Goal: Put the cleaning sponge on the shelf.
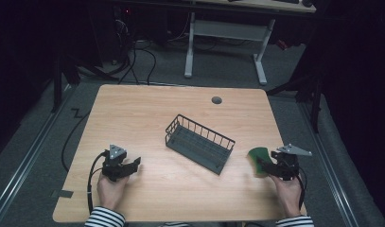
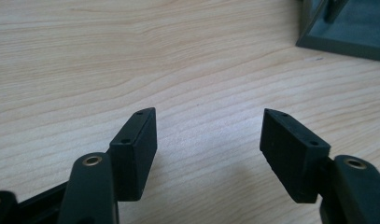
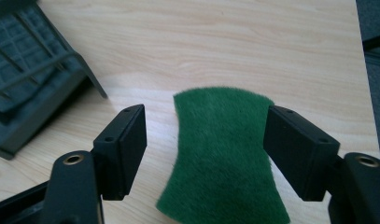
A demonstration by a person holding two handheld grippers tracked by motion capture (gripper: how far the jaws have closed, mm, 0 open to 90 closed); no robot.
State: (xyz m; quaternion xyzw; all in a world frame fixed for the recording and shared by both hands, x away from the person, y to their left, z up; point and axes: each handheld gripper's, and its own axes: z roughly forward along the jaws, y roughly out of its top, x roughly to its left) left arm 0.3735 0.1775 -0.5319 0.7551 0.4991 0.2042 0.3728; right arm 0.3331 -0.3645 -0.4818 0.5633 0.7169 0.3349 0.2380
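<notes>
1. Right tool (image 3: 206,140): jaws apart, straddling flat green felt-like scouring pad (image 3: 225,158) lying near right edge of light wood bench (image 1: 147,118). Nothing clamped.
2. Left tool (image 2: 208,140): jaws apart over bare wood, empty.
3. Dark grey wire basket with solid floor (image 1: 199,142) at bench centre, well apart from pad.
4. Step judged: pick-up of pad. Pad thin and limp; best lowered until jaw tips touch wood, then closed across the narrow waist.
5. Risk: pad buckling or sliding out.
</notes>
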